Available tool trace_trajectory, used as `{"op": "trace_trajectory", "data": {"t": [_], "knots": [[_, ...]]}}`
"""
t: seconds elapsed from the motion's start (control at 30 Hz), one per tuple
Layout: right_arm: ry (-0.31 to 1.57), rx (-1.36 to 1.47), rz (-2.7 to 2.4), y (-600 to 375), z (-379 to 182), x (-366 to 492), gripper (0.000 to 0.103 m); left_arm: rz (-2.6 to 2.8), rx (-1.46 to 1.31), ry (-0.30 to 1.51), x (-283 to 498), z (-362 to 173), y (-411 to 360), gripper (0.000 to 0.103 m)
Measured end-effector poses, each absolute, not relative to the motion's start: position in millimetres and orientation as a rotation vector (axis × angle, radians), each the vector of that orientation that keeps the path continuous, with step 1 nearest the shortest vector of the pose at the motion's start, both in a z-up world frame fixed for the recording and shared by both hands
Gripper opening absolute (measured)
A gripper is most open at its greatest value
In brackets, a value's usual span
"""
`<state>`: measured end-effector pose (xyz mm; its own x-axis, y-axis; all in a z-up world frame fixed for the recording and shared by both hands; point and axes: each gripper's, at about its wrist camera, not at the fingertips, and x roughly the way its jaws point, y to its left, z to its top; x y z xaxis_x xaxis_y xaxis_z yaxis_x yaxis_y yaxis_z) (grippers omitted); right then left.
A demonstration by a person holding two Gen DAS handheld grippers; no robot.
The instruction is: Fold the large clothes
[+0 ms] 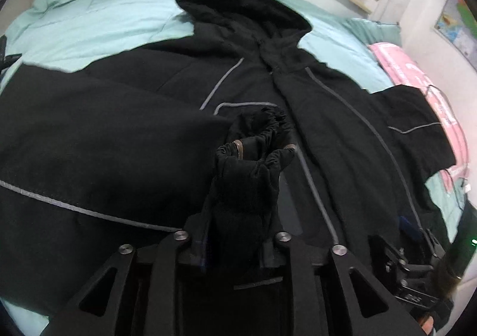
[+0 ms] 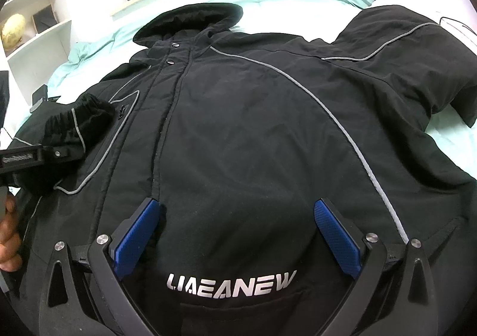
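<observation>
Left tongs [image 1: 258, 154]: closed on the elastic cuff [image 1: 262, 127] of 1 sleeve, with black cloth bunched between the 2 fingers and hiding the pads. The cuff hangs over the chest, left of the front placket.
Likely reason for hold: the sleeve [image 1: 98, 139] appears to be drawn inward across the front, the usual first fold for a coat. This is a judgement from its position only.
Right tongs [image 2: 237, 231]: wide apart and holding nothing. The 2 blue pads [image 2: 135, 234] stand either side of the lower front, just above the printed lettering [image 2: 231, 285].
Likely reason for position: poised low over the cloth, perhaps to pin the body flat while the sleeve crosses. Whether the pads touch the cloth, I cannot tell.
Jacket [image 2: 253, 127]: large, black, hooded, lying face up on a pale green bedspread [image 1: 89, 26], front closed, 2 snaps visible at the collar.
Hood [image 2: 190, 21]: spread flat toward the window end of the bed.
Other sleeve [image 2: 417, 67]: extended outward to the side, not yet folded.
Trim: thin grey piping curves over the chest, shoulders and sleeves.
Surface: matte, thick and padded-looking, with mild creasing; likely to hold bulk at each fold.
Nearby: a pink item [image 1: 417, 79] on the bed beyond the extended sleeve, and shelves [image 2: 32, 17] by the wall.
</observation>
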<state>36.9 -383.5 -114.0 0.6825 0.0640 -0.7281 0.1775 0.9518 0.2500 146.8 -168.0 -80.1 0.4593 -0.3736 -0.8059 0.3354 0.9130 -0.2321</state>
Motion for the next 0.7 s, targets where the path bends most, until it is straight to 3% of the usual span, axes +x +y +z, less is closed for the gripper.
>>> {"op": "trace_trajectory", "data": {"t": [0.13,0.27,0.5,0.6,0.7], "knots": [[0.861,0.287,-0.089,-379.6,-110.5,40.0,0.103,-0.524,-0.049,0.996,128.3,-57.7,-157.2,0.042],[0.908,0.280,-0.030,-367.5,-85.4,42.9,0.102,-0.688,-0.160,0.952,105.7,-32.7,-129.1,0.064],[0.875,0.354,0.150,-332.3,-27.1,44.7,0.102,-0.679,-0.306,0.895,108.9,-13.0,-92.4,0.065],[0.907,0.426,0.244,-314.2,-23.9,55.2,0.102,-0.667,-0.363,0.855,103.5,-0.5,-63.1,0.065],[0.967,0.539,0.325,-293.4,-34.2,73.8,0.096,-0.606,-0.389,0.818,102.1,7.3,-36.3,0.065]]}}
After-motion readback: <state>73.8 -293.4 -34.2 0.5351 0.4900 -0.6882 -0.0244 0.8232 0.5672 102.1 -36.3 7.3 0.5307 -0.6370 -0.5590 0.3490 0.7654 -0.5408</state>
